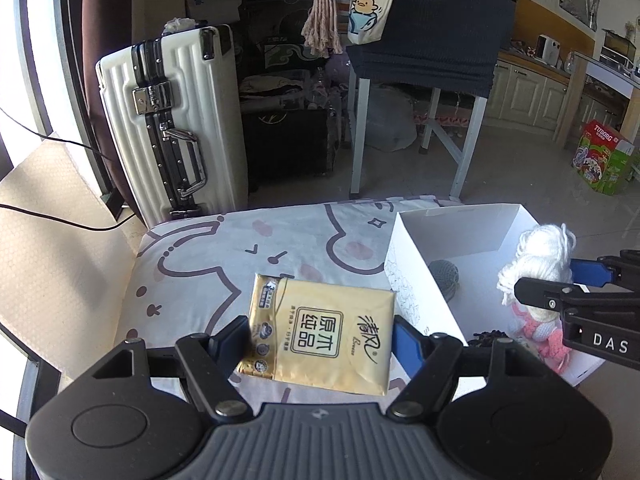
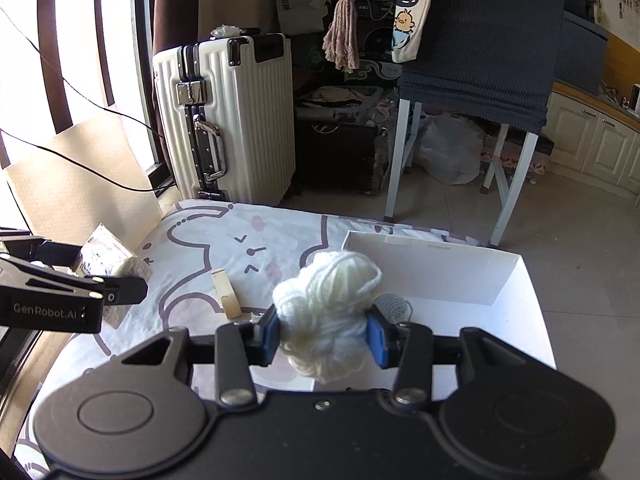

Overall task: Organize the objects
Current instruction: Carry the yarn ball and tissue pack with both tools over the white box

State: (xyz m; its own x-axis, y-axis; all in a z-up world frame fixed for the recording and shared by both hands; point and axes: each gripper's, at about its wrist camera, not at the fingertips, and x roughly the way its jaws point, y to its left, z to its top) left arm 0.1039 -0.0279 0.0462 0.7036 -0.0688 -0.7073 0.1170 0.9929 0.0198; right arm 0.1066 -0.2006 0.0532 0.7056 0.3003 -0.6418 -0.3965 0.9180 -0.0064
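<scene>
My left gripper [image 1: 320, 340] is shut on a yellow tissue pack [image 1: 320, 336] and holds it above the cartoon-print cushion [image 1: 224, 256], left of the white box [image 1: 452, 224]. My right gripper [image 2: 322, 334] is shut on a ball of white yarn [image 2: 326, 312] and holds it over the near left part of the white box [image 2: 440, 272]. The yarn [image 1: 536, 260] and right gripper [image 1: 560, 284] also show at the right of the left wrist view. A grey crocheted piece [image 2: 394, 306] lies inside the box. A pink and white knitted item [image 1: 544, 332] also lies in the box.
A small beige block [image 2: 226, 294] stands on the cushion. The left gripper [image 2: 116, 280] with its pack shows at the left of the right wrist view. Behind the cushion stand a white suitcase [image 1: 172, 120] and a white-legged table draped in dark cloth [image 1: 428, 32]. A cardboard sheet [image 1: 52, 232] lies left.
</scene>
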